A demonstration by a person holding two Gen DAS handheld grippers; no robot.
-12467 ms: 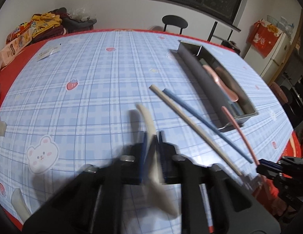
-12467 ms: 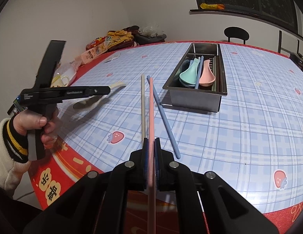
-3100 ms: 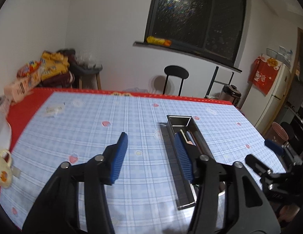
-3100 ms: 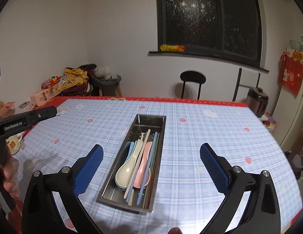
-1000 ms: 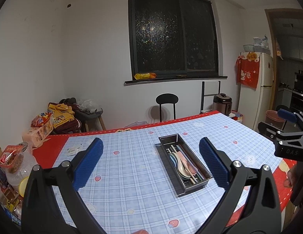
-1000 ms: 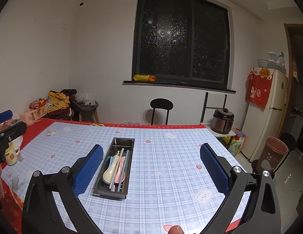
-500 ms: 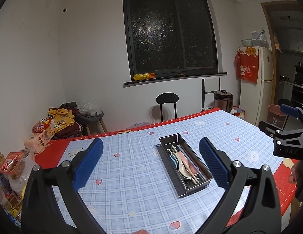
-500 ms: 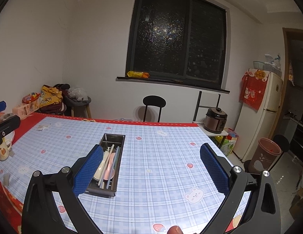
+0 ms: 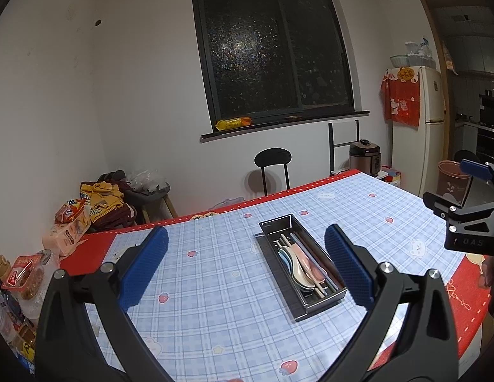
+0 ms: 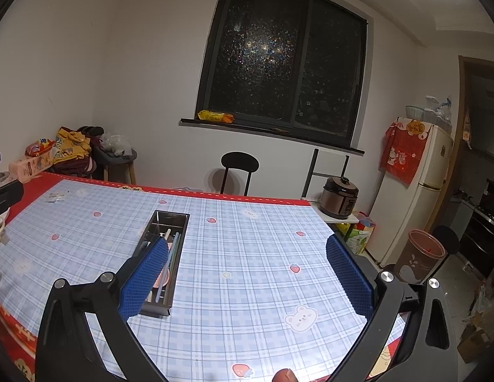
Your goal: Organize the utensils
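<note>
Left claw (image 9: 245, 265) and right claw (image 10: 247, 270) are both released, jaws spread wide, held above the counter (image 9: 215, 286) and gripping nothing. The spoons (image 9: 298, 262) and chopsticks (image 9: 306, 270) lie inside the metal tray (image 9: 320, 305), which rests on the checked counter.

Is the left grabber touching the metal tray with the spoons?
Apart. In the left wrist view the left gripper is open and held high above the table, with the metal tray lying well beyond and below its jaws.
</note>
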